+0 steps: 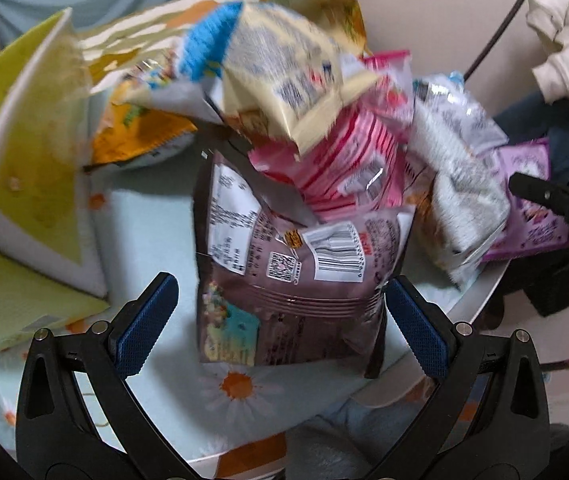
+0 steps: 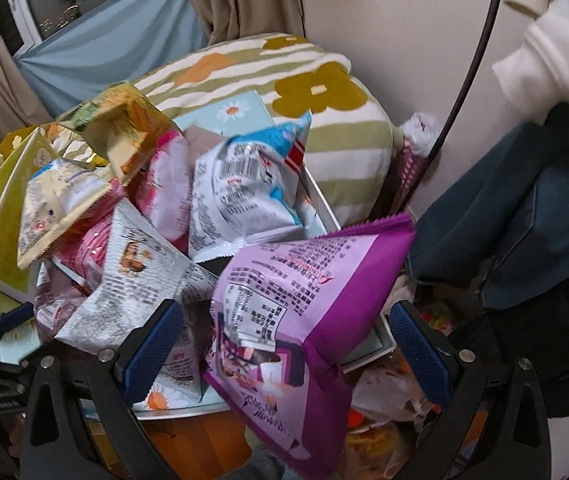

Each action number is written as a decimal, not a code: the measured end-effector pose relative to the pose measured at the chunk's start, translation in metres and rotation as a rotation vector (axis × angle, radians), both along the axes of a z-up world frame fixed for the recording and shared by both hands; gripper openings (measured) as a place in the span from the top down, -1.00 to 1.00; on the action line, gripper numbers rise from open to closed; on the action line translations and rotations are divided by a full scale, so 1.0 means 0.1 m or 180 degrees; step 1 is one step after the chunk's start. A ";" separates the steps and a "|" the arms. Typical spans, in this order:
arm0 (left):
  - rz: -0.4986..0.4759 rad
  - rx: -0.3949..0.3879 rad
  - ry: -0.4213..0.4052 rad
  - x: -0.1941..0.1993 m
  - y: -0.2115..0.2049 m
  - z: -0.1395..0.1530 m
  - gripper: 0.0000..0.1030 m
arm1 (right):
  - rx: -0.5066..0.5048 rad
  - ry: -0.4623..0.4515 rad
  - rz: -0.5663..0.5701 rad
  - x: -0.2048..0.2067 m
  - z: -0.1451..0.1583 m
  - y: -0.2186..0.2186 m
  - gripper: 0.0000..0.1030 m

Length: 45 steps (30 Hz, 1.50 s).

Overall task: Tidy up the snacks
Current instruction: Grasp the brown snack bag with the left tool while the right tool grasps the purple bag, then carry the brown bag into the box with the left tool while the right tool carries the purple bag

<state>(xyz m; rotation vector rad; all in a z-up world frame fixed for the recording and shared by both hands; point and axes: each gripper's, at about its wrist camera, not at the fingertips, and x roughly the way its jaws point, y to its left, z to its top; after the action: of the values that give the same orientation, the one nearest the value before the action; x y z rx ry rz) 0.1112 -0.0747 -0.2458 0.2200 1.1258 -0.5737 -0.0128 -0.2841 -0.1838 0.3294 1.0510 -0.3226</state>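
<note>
1. Snack pile (image 1: 324,128) – big heap of crinkly bags on a pale blue daisy-print table (image 1: 148,232), straight ahead of both grippers. Most bags lie back side up w/ printed text & barcodes. Blurry in the left wrist view.
2. Yellow box (image 1: 24,168) – white-edged, flap open, ahead & to the left of left gripper, beside the pile.
3. Brown bag (image 1: 296,280) – glossy brown-mauve, white label w/ barcode & QR code, colourful picture at its near corner. Sits between the left gripper (image 1: 280,320) fingers; jaws spread wide, blue pads on either side. Right-hand pad is at the bag's edge; can't tell if touching.
4. Purple bag (image 2: 304,320) – lilac back w/ dense print, darker purple serrated edges, tilted, near end hanging past the table rim. Lies between the right gripper (image 2: 284,344) fingers, jaws wide apart, not clamped on it.
5. White bag (image 2: 132,280) – white/silver, black print, small food photo; just ahead-left of right gripper, next to purple bag.
6. Pink striped bag (image 1: 348,168) – ahead of left gripper, behind brown bag, partly under others.
7. Cream bag (image 1: 284,68) – pale yellow, atop the pile, far ahead of left gripper.
8. Blue-white bag (image 2: 244,184) – barcode showing, far ahead of right gripper.
9. Gold bag (image 2: 124,132) – shiny, at far-left top of pile in right wrist view.
</note>
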 end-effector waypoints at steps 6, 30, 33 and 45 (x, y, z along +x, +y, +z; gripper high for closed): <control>-0.0052 0.0004 0.0013 0.06 -0.10 -0.14 -1.00 | 0.0046 0.0062 0.0013 0.07 -0.08 -0.02 -0.92; -0.0055 0.0061 -0.0034 -0.09 0.04 0.01 -0.59 | 0.0179 0.0089 0.0202 0.13 -0.32 -0.09 -0.21; 0.0031 0.0046 -0.0049 -0.15 0.08 0.06 -0.59 | 0.0183 0.0072 0.0187 0.10 -0.29 -0.08 -0.13; 0.0375 -0.0066 -0.0236 -0.37 0.30 0.55 -0.58 | -0.0022 0.0011 0.0248 -0.06 0.05 -0.04 -0.11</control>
<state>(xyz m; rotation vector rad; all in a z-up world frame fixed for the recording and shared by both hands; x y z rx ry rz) 0.0740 -0.0448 -0.1905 0.1548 1.0532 -0.4687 -0.0190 -0.2877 -0.1786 0.2812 1.0630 -0.2570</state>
